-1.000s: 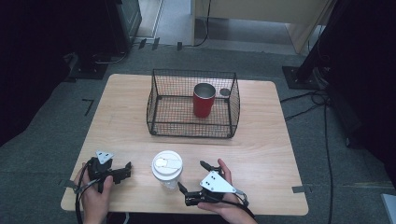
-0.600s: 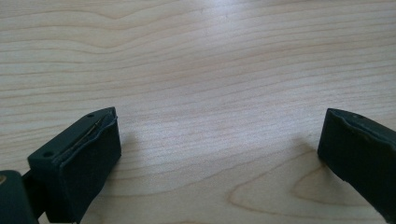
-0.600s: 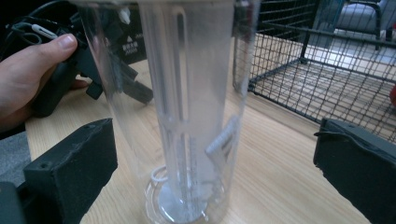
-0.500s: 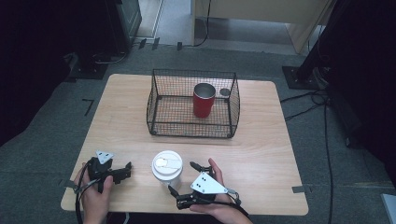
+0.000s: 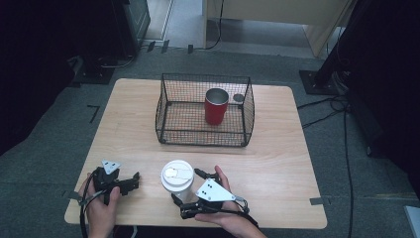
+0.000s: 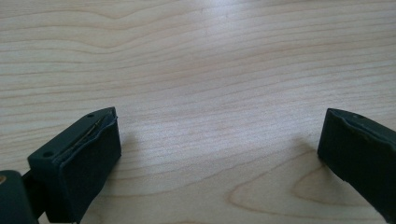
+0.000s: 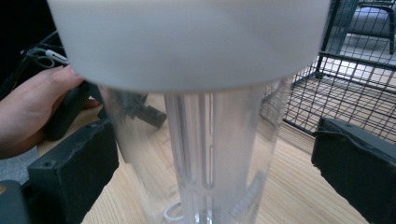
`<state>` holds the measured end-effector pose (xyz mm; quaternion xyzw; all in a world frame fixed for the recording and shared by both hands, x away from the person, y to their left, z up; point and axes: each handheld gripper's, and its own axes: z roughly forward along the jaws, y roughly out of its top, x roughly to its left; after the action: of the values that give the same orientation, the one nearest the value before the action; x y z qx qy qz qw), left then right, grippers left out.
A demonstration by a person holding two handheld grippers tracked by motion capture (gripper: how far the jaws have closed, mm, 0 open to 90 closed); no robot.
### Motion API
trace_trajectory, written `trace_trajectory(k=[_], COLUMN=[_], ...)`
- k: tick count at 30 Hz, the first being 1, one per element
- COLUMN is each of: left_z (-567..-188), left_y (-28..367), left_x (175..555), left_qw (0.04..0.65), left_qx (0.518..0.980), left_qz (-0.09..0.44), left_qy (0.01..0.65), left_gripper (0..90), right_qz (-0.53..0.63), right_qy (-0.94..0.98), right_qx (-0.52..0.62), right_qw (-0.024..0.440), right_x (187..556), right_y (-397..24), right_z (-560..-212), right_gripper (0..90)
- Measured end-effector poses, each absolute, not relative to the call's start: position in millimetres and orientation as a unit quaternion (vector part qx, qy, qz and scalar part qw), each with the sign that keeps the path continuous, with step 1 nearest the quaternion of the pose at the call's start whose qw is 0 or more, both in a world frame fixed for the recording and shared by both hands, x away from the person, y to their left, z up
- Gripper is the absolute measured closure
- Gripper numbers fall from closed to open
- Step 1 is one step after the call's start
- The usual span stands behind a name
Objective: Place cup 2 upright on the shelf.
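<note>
A clear plastic cup (image 5: 177, 179) with a white lid stands near the table's front edge. My right gripper (image 5: 186, 188) is open, with one jaw on each side of the cup. In the right gripper view the cup (image 7: 201, 154) stands between the two black jaws; the left jaw is close against its wall and a gap shows at the right jaw. My left gripper (image 5: 133, 183) rests open on the table to the left of the cup, over bare wood (image 6: 210, 70), with nothing between its jaws.
A black wire basket (image 5: 171, 106) stands at the middle back of the wooden table (image 5: 277, 148), with a red cup (image 5: 216, 105) upright inside. A small grey round object (image 5: 238, 98) sits by its back right corner. Cables run across the floor at right.
My right gripper has moved left toward the lidded cup and now has its jaws on either side of it. The left gripper has not moved.
</note>
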<state>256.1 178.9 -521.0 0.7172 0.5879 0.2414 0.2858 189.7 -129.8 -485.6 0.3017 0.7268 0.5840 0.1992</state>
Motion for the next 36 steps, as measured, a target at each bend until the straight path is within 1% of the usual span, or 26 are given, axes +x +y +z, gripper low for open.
trace_trajectory(k=[7,12,16,19,32,36], left_z=[-521,-521,-521,-521,-521,-521], left_y=[179,179,179,179,179,179], left_x=[256,256,256,256,256,256], left_qw=[0.286,0.286,0.286,0.286,0.286,0.286], left_qx=[0.717,0.717,0.717,0.717,0.717,0.717], left_qz=[0.242,0.242,0.242,0.242,0.242,0.241], left_qy=[0.588,0.588,0.588,0.588,0.588,0.588], left_gripper=[0.0,0.0,0.0,0.0,0.0,0.0], right_qz=[0.591,0.593,0.598,0.602,0.615,0.624], right_qy=[0.723,0.719,0.713,0.709,0.697,0.688], right_qx=[0.298,0.303,0.306,0.307,0.293,0.298], right_qw=[0.198,0.202,0.199,0.200,0.222,0.220], right_x=[193,195,196,196,194,194], right_y=[-122,-116,-112,-109,-110,-110], right_z=[-482,-480,-480,-480,-477,-474], right_gripper=[6.6,7.4,12.5,14.5,16.1,16.1])
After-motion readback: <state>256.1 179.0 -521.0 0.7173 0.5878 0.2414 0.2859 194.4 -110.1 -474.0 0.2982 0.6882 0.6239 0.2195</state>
